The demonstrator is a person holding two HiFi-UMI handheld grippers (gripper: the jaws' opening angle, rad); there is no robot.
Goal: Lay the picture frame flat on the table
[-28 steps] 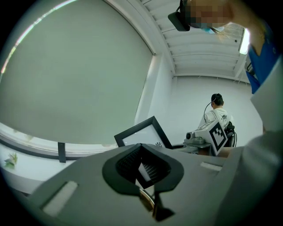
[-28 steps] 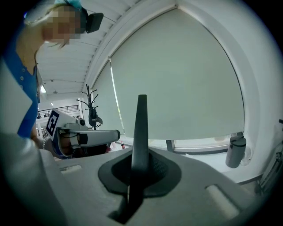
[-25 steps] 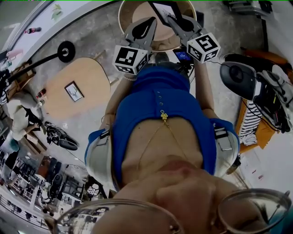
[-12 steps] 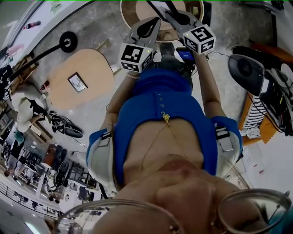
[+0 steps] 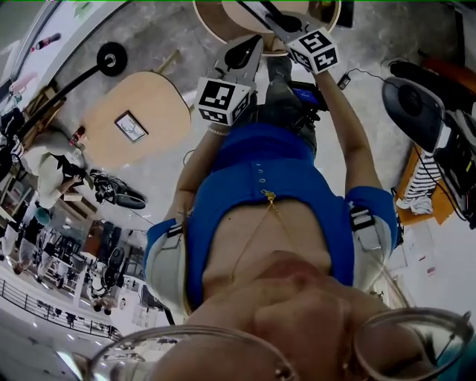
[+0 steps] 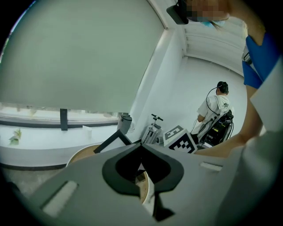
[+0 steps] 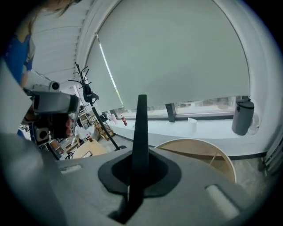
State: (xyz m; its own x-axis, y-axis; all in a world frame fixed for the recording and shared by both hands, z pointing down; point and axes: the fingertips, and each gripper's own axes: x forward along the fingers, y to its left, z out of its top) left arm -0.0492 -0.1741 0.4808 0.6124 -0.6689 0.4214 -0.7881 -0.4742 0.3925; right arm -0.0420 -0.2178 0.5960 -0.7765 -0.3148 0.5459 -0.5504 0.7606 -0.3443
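**Head view.** The left gripper (image 5: pixel 254 41) and right gripper (image 5: pixel 262 9) extend forward over a round wooden table (image 5: pixel 212 26) at the top edge. The right gripper's marker cube (image 5: pixel 314 49) sits higher in the picture than the left one. The picture frame (image 5: pixel 250 7) is at the right gripper's tips and is mostly cut off by the picture edge. To the left stands a second table (image 5: pixel 152 100) with a small framed picture (image 5: pixel 131 126) lying flat on it. A black lamp base (image 5: pixel 111 58) is near that table.

**Left gripper view.** The left gripper (image 6: pixel 141 144) has its jaws together at the tips, with nothing clamped between them. Beyond the tips, one dark corner of the picture frame (image 6: pixel 110 141) rises at a tilt above the round table (image 6: pixel 78 155). Contact between frame and table cannot be determined.

**Right gripper view.** The right gripper (image 7: pixel 139 152) is clenched on the picture frame (image 7: pixel 141 119). The frame appears edge-on as a thin dark upright bar between the jaws. The round table (image 7: pixel 201 148) lies below and to the right. The frame is not lying flat.
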